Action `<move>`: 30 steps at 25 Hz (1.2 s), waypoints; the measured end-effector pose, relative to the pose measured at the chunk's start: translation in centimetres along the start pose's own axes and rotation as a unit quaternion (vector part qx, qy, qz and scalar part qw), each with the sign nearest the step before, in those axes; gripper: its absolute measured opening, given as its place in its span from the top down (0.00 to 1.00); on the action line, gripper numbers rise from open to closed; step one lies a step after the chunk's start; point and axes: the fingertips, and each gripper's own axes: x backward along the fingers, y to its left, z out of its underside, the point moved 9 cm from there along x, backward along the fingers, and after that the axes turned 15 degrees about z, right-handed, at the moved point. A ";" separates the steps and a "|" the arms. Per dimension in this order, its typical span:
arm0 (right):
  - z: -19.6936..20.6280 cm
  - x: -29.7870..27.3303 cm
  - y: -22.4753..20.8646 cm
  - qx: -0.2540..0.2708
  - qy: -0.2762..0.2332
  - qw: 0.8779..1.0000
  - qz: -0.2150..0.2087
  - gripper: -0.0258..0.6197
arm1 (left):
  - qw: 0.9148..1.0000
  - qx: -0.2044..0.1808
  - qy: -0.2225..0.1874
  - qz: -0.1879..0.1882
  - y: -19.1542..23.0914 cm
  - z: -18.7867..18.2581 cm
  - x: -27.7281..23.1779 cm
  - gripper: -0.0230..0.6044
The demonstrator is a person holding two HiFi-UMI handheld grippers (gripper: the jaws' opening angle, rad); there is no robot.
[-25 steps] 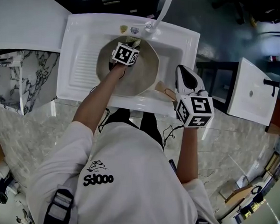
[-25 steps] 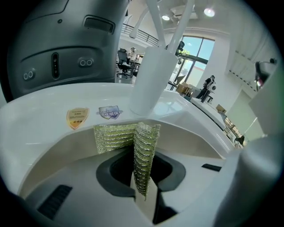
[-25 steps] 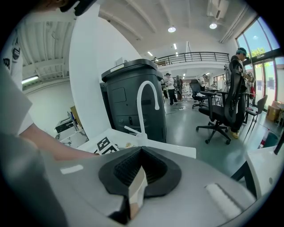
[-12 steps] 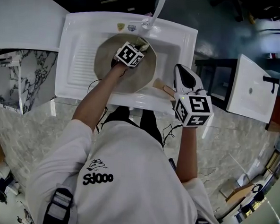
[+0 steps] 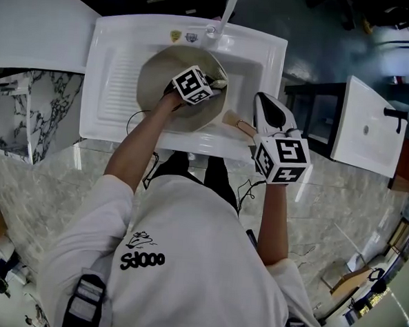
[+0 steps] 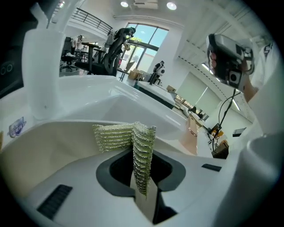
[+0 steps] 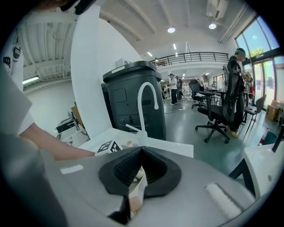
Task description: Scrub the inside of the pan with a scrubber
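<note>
In right tongs (image 5: 264,109), pan handle (image 5: 234,124) rightward

White short-sleeved T-shirt (image 5: 184,275) with a black printed logo (image 5: 143,261). Dark straps (image 5: 85,304) lie over both shoulders, and thin black cables (image 5: 150,175) run beside the arms. The white left tool (image 5: 211,82) and right tool (image 5: 263,102) each carry a black-and-white marker cube (image 5: 282,159).

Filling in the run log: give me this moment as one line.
left tool: shut on scrubber, inside pan | right tool: shut on handle | pan: in sink

White sink (image 5: 116,85) (faucet (image 5: 230,5) behind)
</note>
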 end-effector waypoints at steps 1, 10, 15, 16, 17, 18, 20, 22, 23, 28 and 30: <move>0.0 0.1 0.0 0.000 0.000 1.000 0.000 0.94 | 1.000 -0.004 0.005 0.006 -0.2 0.0 -0.1 0.86; 0.1 0.3 0.7 0.000 -0.001 1.000 -0.007 0.94 | 0.990 -0.045 0.037 0.126 -3.4 1.4 -0.5 0.86; 0.2 0.3 0.9 0.002 -0.001 1.000 -0.010 0.94 | 0.980 -0.040 0.077 0.179 -4.6 2.7 -0.8 0.86; 0.3 0.3 1.0 0.002 0.000 1.000 -0.010 0.94 | 0.979 -0.038 0.086 0.180 -4.6 3.0 -0.9 0.86; 0.4 0.3 1.0 0.002 0.000 1.000 -0.010 0.95 | 0.979 -0.036 0.096 0.177 -4.6 3.2 -1.0 0.86; 0.4 0.4 1.1 0.003 0.000 1.000 -0.011 0.94 | 0.979 -0.036 0.108 0.169 -4.5 3.3 -1.1 0.86; 0.5 0.4 1.2 0.003 0.001 1.000 -0.011 0.94 | 0.980 -0.036 0.131 0.145 -4.2 3.5 -1.3 0.86; 0.4 0.4 1.2 0.004 0.002 1.000 -0.011 0.95 | 0.982 -0.029 0.139 0.124 -3.8 3.5 -1.5 0.86; 0.4 0.3 1.2 0.004 0.003 1.000 -0.011 0.95 | 0.984 -0.022 0.140 0.113 -3.6 3.5 -1.6 0.86; 0.5 0.5 1.1 0.000 0.006 1.000 -0.010 0.94 | 0.988 0.034 0.137 0.056 -2.5 3.4 -1.3 0.86; 0.5 0.6 0.9 0.000 0.007 1.000 -0.008 0.94 | 0.990 0.057 0.125 0.044 -1.9 3.4 -1.2 0.86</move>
